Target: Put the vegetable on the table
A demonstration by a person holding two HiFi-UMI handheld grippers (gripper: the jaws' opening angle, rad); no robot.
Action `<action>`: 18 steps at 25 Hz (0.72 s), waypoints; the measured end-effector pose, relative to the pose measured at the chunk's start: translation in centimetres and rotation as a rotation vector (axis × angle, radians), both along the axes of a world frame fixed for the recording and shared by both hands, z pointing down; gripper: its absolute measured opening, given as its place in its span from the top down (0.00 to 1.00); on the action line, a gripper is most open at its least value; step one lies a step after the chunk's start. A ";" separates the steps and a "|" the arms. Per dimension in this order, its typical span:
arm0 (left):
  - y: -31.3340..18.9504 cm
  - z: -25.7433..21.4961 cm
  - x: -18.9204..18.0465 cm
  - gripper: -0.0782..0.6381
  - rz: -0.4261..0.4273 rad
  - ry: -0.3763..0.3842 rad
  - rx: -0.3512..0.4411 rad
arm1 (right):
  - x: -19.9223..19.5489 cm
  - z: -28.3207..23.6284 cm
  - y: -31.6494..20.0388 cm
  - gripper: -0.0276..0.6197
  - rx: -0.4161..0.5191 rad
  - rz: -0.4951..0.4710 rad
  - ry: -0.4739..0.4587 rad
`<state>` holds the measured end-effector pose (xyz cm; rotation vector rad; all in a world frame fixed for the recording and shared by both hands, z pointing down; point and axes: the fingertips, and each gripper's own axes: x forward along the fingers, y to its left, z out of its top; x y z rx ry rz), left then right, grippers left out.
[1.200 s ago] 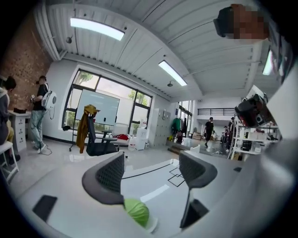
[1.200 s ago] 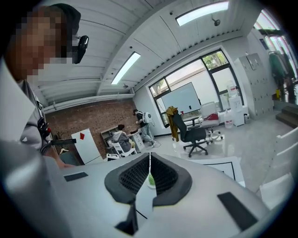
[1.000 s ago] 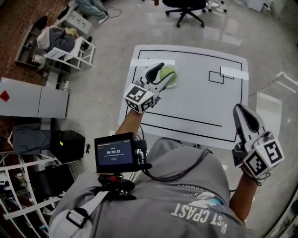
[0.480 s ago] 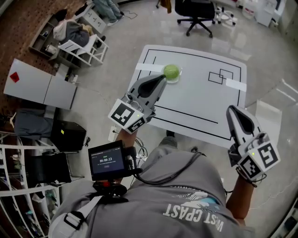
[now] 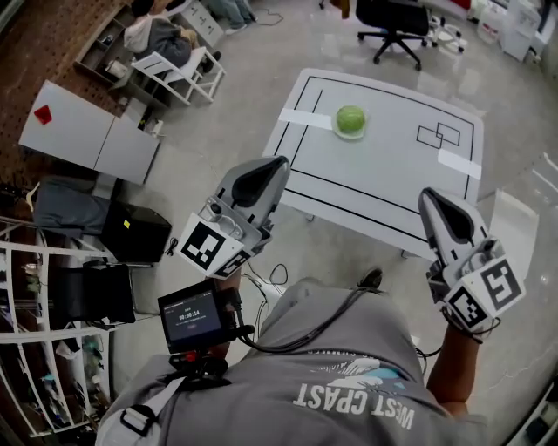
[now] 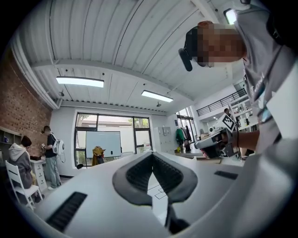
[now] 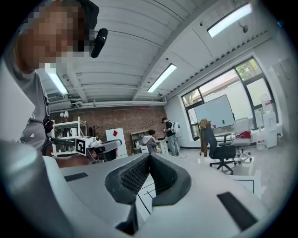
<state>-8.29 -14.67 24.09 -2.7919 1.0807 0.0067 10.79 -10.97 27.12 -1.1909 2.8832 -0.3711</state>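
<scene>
A round green vegetable sits on the white table, near its far left part, inside the black outline. Both grippers are held up well short of the table, over the floor. In the head view my left gripper has its jaws together and holds nothing. My right gripper is likewise shut and empty. In the left gripper view the dark pads meet at the tips, and the same shows in the right gripper view, where the pads touch. The vegetable is not seen in either gripper view.
A black office chair stands beyond the table. Left of it are a white cabinet, a black box, a white chair with a seated person and wire shelving. A small screen hangs at my chest.
The left gripper has drawn back from the vegetable and its jaws have closed empty. The view has backed away from the table; the vegetable stays on it.
</scene>
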 end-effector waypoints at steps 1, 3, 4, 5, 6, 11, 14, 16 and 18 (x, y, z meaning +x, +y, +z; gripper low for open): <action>0.6 -0.2 -0.9 0.88 0.001 0.007 0.004 | -0.9 -0.4 0.6 0.95 0.012 0.000 0.007; 1.5 -0.6 -2.5 0.88 0.009 0.022 0.014 | -2.3 -0.8 1.5 0.95 0.025 0.013 0.014; 1.8 -0.6 -3.0 0.88 0.015 0.027 0.017 | -2.8 -0.9 1.9 0.95 0.026 0.025 0.014; 2.0 -0.6 -3.6 0.88 0.023 0.030 0.017 | -3.2 -1.0 2.3 0.95 0.025 0.037 0.010; 2.3 -0.6 -4.1 0.88 0.030 0.032 0.014 | -3.7 -1.1 2.9 0.95 0.024 0.048 0.007; 4.2 0.4 -9.8 0.88 0.031 0.051 -0.021 | -8.5 -1.0 6.2 0.95 0.015 0.077 0.020; 4.5 0.9 -12.3 0.88 0.027 0.060 -0.044 | -10.5 -1.1 7.5 0.95 -0.005 0.089 0.029; 6.2 2.1 -13.3 0.88 0.037 0.066 -0.045 | -11.3 0.0 9.5 0.95 -0.012 0.104 0.041; 8.3 2.8 -14.4 0.88 0.052 0.073 -0.044 | -12.4 0.5 12.0 0.95 -0.017 0.120 0.054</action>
